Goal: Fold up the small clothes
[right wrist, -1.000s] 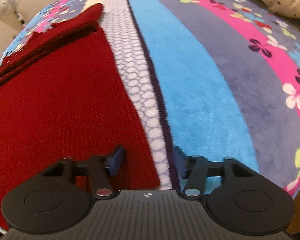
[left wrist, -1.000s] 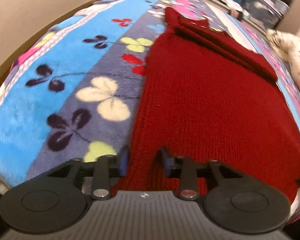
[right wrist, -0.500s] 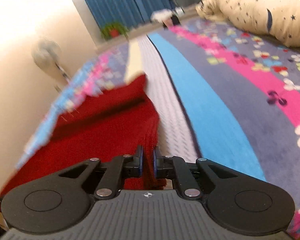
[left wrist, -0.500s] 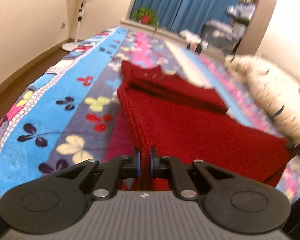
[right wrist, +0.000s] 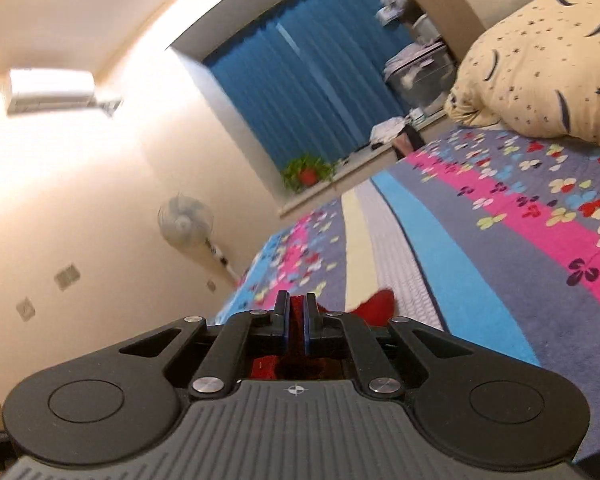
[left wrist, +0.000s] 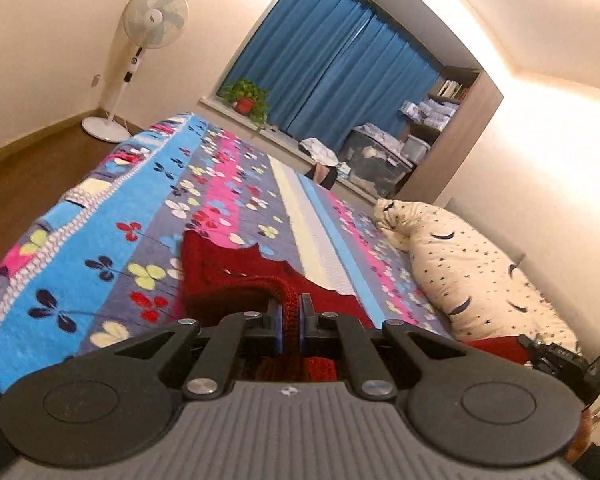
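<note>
Left claw: two black fingers with blue pads, clamped on one red knit sweater, ribbed edge between them
Sweater, left view: lifted off one fleecy flowered blanket; one starred pillow
Right claw: pinched shut on sweater
Right view: one fan, one potted plant

Both wrist views look low along the bed toward the blue curtain, sharing fan and plant.
</note>
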